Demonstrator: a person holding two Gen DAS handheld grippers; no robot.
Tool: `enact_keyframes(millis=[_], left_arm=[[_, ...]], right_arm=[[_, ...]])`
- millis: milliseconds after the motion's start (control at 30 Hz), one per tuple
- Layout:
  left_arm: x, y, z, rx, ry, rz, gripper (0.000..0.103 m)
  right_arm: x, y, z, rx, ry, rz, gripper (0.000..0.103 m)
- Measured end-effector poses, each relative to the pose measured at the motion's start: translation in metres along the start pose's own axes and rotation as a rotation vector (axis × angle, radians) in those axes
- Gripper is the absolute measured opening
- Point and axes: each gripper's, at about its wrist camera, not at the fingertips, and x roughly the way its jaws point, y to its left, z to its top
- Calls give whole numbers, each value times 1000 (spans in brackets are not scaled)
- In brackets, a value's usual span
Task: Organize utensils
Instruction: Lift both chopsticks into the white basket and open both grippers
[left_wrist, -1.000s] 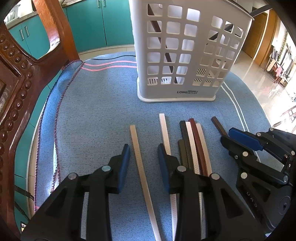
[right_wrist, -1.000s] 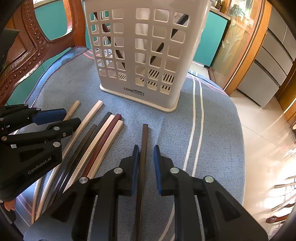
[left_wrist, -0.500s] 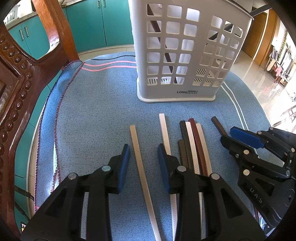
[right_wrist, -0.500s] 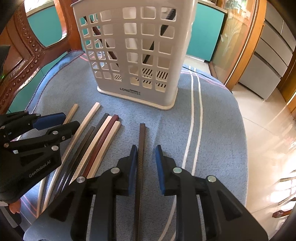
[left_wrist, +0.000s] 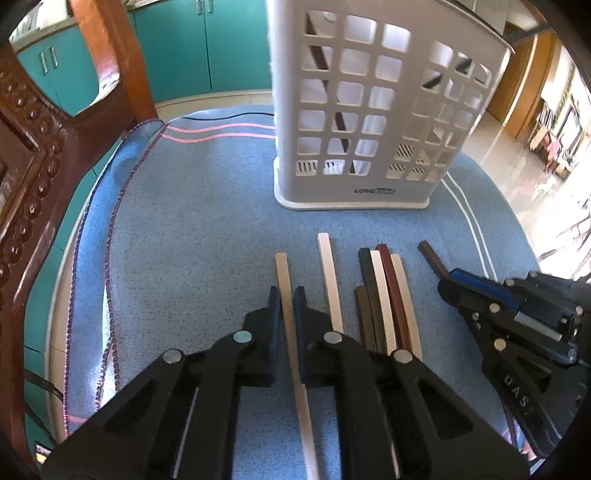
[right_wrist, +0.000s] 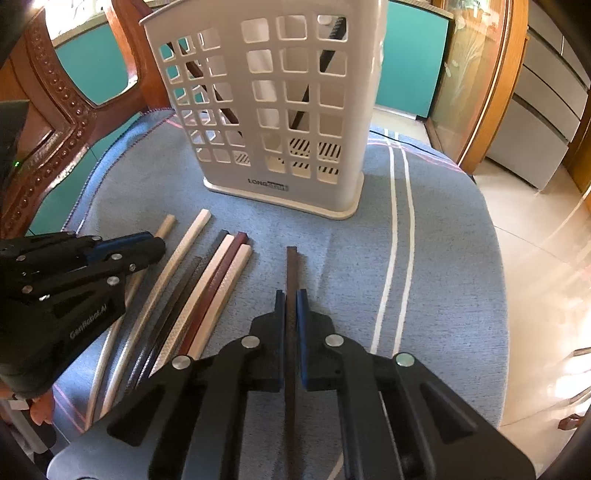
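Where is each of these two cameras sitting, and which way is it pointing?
Left wrist view: sits on the left gripper, looking forward along its jaws over the blue cloth toward the white basket; the jaws are closed on a beige chopstick; the right gripper shows at right.
Right wrist view: sits on the right gripper, facing the same basket; its jaws are closed on a dark brown chopstick; the left gripper shows at left.
Shared: basket, cloth, the row of chopsticks, wooden chair.
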Motion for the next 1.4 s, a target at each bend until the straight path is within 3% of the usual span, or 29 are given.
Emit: enact_keyframes(millis=[167, 300, 500, 667, 767, 833, 933, 1133, 1267, 1400], left_arm=[[-21, 4, 7, -24, -55, -26, 7], [-77, 8, 15, -24, -179, -90, 7], [-181, 19, 31, -48, -419, -170, 7], [-257, 33, 57, -117, -705, -238, 7], [-274, 41, 73, -196, -838, -257, 7], [-269, 44, 86, -232, -878, -228, 7], [-239, 45, 106, -262, -861, -155, 7], [-172, 40, 121, -229, -708, -64, 7], [-155, 39, 118, -220, -661, -97, 7], [-156, 37, 97, -184, -710, -101, 7]], right_arm=[[-24, 1, 3, -10, -75, 35, 6], [-77, -6, 8, 5, -202, 103, 7], [-161, -19, 8, 24, -382, 213, 7], [-205, -28, 19, 40, -491, 257, 7], [-219, -34, 28, 39, -527, 273, 7], [-222, -36, 36, 37, -534, 274, 7], [-218, -35, 46, 29, -533, 284, 7], [-238, -37, 64, 42, -604, 288, 7], [-251, -42, 75, 126, -724, 250, 7], [-253, -51, 82, 225, -864, 197, 7]])
